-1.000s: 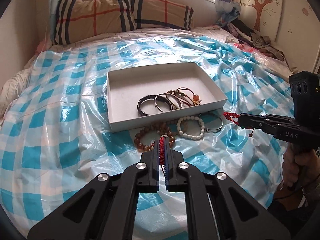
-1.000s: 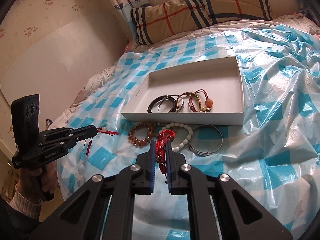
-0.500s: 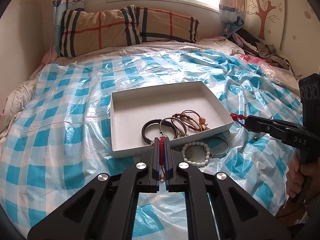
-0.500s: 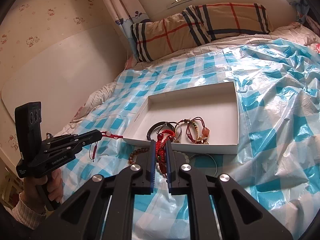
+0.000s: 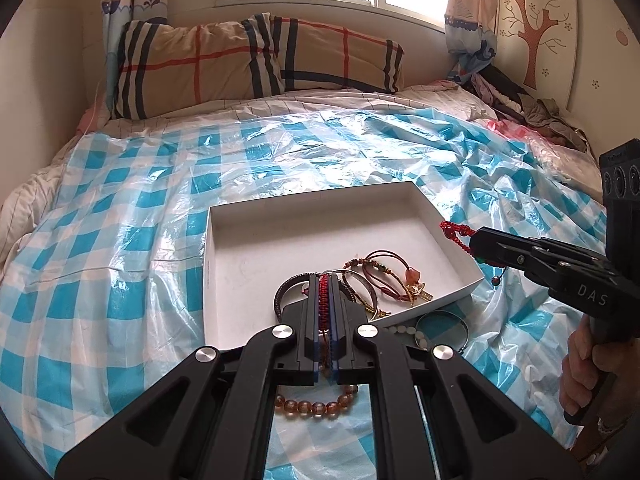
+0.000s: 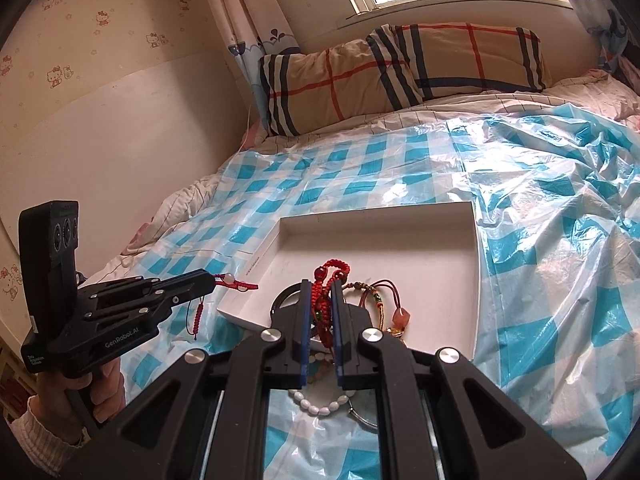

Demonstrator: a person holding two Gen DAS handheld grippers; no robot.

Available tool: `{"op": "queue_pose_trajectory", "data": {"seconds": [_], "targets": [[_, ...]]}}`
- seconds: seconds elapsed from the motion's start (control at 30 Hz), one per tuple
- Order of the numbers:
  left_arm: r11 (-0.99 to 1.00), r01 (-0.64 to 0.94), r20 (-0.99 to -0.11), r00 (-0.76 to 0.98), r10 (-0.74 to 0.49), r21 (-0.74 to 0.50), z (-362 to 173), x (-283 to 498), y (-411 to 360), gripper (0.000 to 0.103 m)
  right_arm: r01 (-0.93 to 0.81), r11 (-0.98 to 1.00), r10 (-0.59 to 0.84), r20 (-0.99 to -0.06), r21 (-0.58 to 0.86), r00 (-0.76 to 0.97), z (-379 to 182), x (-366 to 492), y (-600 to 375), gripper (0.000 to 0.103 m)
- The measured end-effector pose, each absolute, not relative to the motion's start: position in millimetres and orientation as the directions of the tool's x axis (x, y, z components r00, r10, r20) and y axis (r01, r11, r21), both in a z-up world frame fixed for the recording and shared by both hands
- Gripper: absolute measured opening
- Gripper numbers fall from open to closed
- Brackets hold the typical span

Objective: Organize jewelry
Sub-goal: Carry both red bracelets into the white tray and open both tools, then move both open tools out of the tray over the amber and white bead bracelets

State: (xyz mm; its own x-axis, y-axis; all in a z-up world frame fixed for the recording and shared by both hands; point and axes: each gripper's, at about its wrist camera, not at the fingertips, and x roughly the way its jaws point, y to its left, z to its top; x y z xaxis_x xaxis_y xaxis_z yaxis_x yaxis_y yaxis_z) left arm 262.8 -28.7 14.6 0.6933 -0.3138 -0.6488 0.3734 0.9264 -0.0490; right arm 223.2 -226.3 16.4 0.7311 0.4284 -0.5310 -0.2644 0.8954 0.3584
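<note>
A white shallow box lies on the checked sheet, with a black bangle, a metal bangle and brown cord bracelets in its near part. My left gripper is shut on a red braided cord bracelet above the box's near edge. In the right wrist view, the left gripper is at the box's left corner with the cord dangling from it. My right gripper is shut on a red knotted bracelet over the box's near side, by the right rim in the left wrist view.
An amber bead bracelet, a white bead bracelet and a silver bangle lie on the blue-and-white plastic sheet in front of the box. Plaid pillows are at the bed's head, and clothes are piled at the far right.
Both grippers have moved forward from in front of the box to its near edge, each still holding its red bracelet. The loose bracelets on the sheet now lie under the grippers.
</note>
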Motion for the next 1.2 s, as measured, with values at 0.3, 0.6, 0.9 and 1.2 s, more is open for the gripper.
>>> {"op": "queue_pose_trajectory", "data": {"seconds": [0.3,0.6,0.9,1.2], "targets": [[0.930,0.365,-0.635,0.708,-0.307,-0.043,10.8,277.6,-38.7,0.004,-0.272,0.900,0.422,-0.520,0.342,0.742,13.8,243.2,-222.5,0.010],[0.945,0.323,-0.700,0.663,-0.263,-0.049,-19.4,304.4,-40.3,0.007,-0.207,0.924,0.361,-0.555,0.322,0.749,-2.7,255.1,-230.1,0.033],[0.955,0.293,-0.705,0.667,-0.243,-0.053,-27.5,293.3,-23.2,0.021,-0.189,0.927,0.355,-0.591,0.325,0.725,-14.4,234.7,-237.4,0.034],[0.969,0.246,-0.716,0.670,-0.198,-0.039,-36.2,270.0,-2.6,0.039,-0.212,0.926,0.372,-0.659,0.312,0.653,-37.8,220.8,-220.1,0.038]]}}
